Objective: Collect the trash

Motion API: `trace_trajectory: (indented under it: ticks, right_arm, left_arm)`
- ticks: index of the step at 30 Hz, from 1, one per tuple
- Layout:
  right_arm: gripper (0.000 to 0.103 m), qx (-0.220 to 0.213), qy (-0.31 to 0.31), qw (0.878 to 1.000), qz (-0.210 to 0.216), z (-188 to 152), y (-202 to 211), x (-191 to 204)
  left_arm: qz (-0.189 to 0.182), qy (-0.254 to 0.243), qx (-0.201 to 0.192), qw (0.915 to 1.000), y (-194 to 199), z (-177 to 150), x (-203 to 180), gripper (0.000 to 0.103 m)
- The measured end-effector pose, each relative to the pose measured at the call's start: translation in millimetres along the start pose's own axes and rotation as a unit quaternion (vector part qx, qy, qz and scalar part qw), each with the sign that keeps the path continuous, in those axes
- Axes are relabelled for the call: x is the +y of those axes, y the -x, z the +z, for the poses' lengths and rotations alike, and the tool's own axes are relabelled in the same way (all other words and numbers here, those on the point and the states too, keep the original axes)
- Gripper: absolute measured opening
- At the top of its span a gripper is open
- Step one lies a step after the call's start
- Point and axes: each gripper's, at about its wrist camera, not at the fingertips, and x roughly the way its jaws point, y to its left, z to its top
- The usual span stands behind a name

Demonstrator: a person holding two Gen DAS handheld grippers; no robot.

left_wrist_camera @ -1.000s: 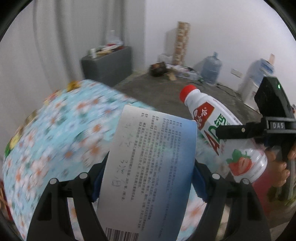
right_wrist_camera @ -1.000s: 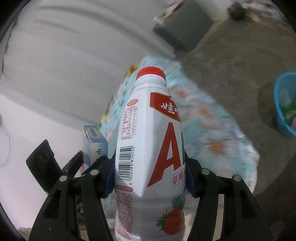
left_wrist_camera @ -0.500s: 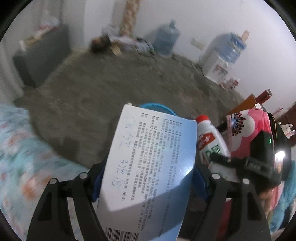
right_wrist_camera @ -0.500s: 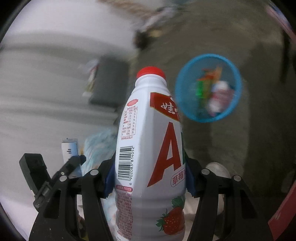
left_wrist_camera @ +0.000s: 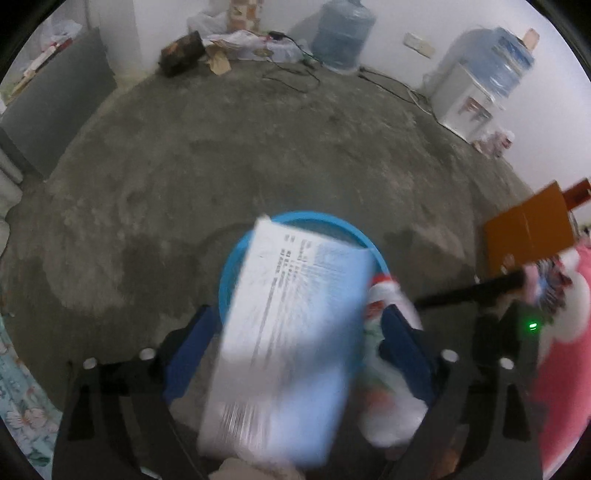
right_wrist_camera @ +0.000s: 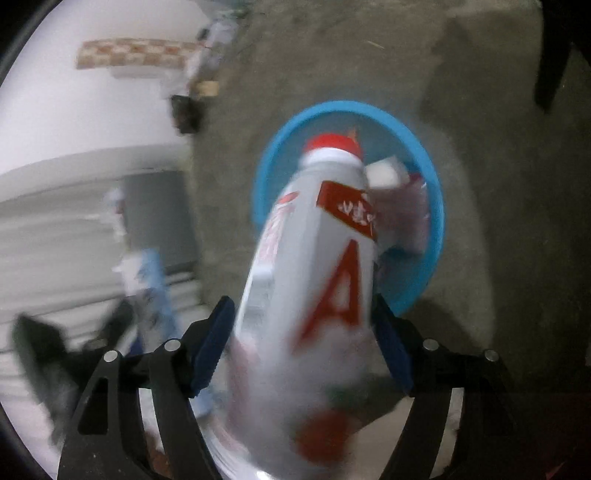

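My left gripper (left_wrist_camera: 295, 332) has its jaws spread wide, and a white and blue printed carton (left_wrist_camera: 288, 332) is blurred between them, loose and tipping over a blue plastic basket (left_wrist_camera: 229, 266) on the floor. My right gripper (right_wrist_camera: 301, 328) is also spread, and a white bottle with a red cap (right_wrist_camera: 314, 277) is blurred and tilted between its blue pads, apart from them, above the same basket (right_wrist_camera: 432, 236). The basket holds other trash (right_wrist_camera: 402, 206). The bottle also shows in the left wrist view (left_wrist_camera: 388, 354).
Bare concrete floor (left_wrist_camera: 184, 166) surrounds the basket. Water jugs (left_wrist_camera: 343, 33) and a dispenser (left_wrist_camera: 476, 92) stand by the far wall. A grey cabinet (left_wrist_camera: 55, 110) is at left. An orange board (left_wrist_camera: 528, 232) and pink fabric (left_wrist_camera: 569, 369) lie at right.
Both grippers swung from the flowered table down over the blue basket. Both jaws opened, and the carton and bottle are slipping free.
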Motion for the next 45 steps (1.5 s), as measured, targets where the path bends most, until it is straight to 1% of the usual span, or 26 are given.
trace_trajectory:
  ticks: [1, 4, 6, 9, 12, 14, 16, 18, 19, 21, 22, 23, 24, 26, 28, 29, 30, 32, 33, 36, 38, 40, 41, 43, 44, 45]
  right_arm:
    - [0.072, -0.001, -0.005, 1.0, -0.013, 2.5, -5.9, -1.0]
    - [0.072, -0.008, 0.006, 1.0, -0.018, 3.1, -12.0, -4.8]
    - [0.072, -0.015, 0.01, 1.0, -0.02, -2.0, -9.2, -8.8]
    - [0.072, -0.022, 0.007, 1.0, -0.018, -6.1, -6.7, -17.8]
    - [0.072, -0.035, 0.021, 0.999, -0.022, -14.4, 8.6, -12.9]
    - [0.072, -0.049, 0.048, 0.997, -0.028, -25.5, 24.1, -3.9]
    - [0.072, -0.065, 0.084, 0.994, -0.034, -31.2, 32.9, 12.2]
    - [0.072, -0.081, 0.131, 0.987, -0.036, -47.1, 47.9, 34.0]
    - [0.072, -0.093, 0.162, 0.982, -0.038, -59.6, 57.6, 49.6]
    - [0.073, -0.119, 0.229, 0.965, -0.04, -88.4, 76.3, 80.2]
    - [0.076, -0.131, 0.26, 0.956, -0.038, -102.4, 84.0, 93.9]
    - [0.077, -0.139, 0.286, 0.947, -0.037, -114.7, 89.7, 105.5]
    - [0.08, -0.153, 0.327, 0.932, -0.034, -136.6, 99.8, 122.0]
    - [0.086, -0.171, 0.383, 0.908, -0.024, -169.4, 113.5, 142.9]
    - [0.091, -0.188, 0.441, 0.877, -0.011, -207.9, 127.5, 160.9]
    - [0.093, -0.196, 0.473, 0.859, -0.006, -229.8, 135.0, 169.2]
    - [0.095, -0.202, 0.495, 0.845, -0.002, -245.8, 140.1, 173.9]
    - [0.095, -0.212, 0.525, 0.824, 0.003, -268.1, 147.8, 179.3]
    - [0.095, -0.218, 0.548, 0.807, 0.006, -286.6, 153.1, 182.3]
    - [0.095, -0.21, 0.588, 0.781, 0.014, -316.4, 155.9, 183.3]
    - [0.095, -0.199, 0.614, 0.764, 0.013, -334.7, 157.2, 179.9]
    - [0.095, -0.194, 0.645, 0.739, 0.008, -354.3, 160.2, 175.4]
    - [0.095, -0.194, 0.655, 0.731, 0.005, -360.3, 161.0, 172.9]
    - [0.095, -0.195, 0.68, 0.707, -0.007, -376.1, 163.9, 166.7]
    - [0.095, -0.194, 0.687, 0.701, -0.01, -384.7, 166.0, 165.1]
    - [0.095, -0.19, 0.697, 0.691, -0.013, -392.7, 167.0, 160.9]
  left_arm:
    - [-0.001, 0.006, 0.003, 1.0, -4.8, -1.4, -1.9, 0.09]
    - [-0.025, 0.022, 0.001, 0.9995, -2.2, -5.0, 0.2, 0.09]
    - [-0.031, 0.024, -0.004, 0.9992, 6.7, -8.1, 3.1, 0.09]
    - [-0.037, 0.022, -0.02, 0.9989, 25.9, -13.2, 8.0, 0.09]
    - [-0.042, 0.013, -0.044, 0.998, 55.9, -20.9, 9.3, 0.09]
    - [-0.047, 0.006, -0.062, 0.997, 76.6, -24.8, 9.7, 0.09]
    - [-0.055, -0.006, -0.089, 0.9944, 109.9, -38.0, 10.9, 0.09]
    - [-0.067, -0.014, -0.114, 0.9911, 139.9, -51.2, 12.9, 0.09]
    - [-0.069, -0.016, -0.129, 0.9891, 156.1, -59.9, 15.1, 0.09]
    - [-0.07, -0.015, -0.162, 0.9842, 191.5, -82.4, 21.6, 0.09]
    - [-0.069, -0.014, -0.176, 0.9819, 207.5, -93.7, 25.1, 0.09]
    - [-0.068, -0.013, -0.188, 0.9798, 222.2, -105.0, 27.8, 0.092]
    - [-0.064, -0.008, -0.205, 0.9767, 240.3, -120.1, 32.2, 0.094]
    - [-0.047, 0.009, -0.232, 0.9715, 269.1, -145.4, 40.9, 0.097]
    - [-0.026, 0.035, -0.263, 0.9638, 299.1, -176.3, 51.4, 0.097]
    - [-0.012, 0.047, -0.276, 0.9598, 312.1, -191.6, 56.1, 0.097]
    - [0.001, 0.056, -0.286, 0.9567, 320.6, -203.7, 60.1, 0.097]
    - [0.049, 0.082, -0.303, 0.9482, 338.4, -227.9, 68.0, 0.097]
    - [0.081, 0.103, -0.311, 0.9413, 348.3, -244.3, 71.7, 0.097]
    - [0.123, 0.153, -0.326, 0.925, 367.5, -279.7, 79.4, 0.097]
    - [0.143, 0.178, -0.342, 0.9115, 377.5, -302.9, 83.5, 0.097]
    - [0.181, 0.198, -0.36, 0.8934, 385.9, -330.5, 85.0, 0.097]
    - [0.2, 0.208, -0.364, 0.8856, 389.0, -343.2, 85.2, 0.097]
    - [0.225, 0.223, -0.358, 0.8783, 393.3, -361.4, 88.5, 0.097]
    - [0.237, 0.233, -0.348, 0.8764, 394.2, -370.2, 90.6, 0.097]
    - [0.244, 0.243, -0.341, 0.875, 394.0, -381.5, 94.8, 0.097]
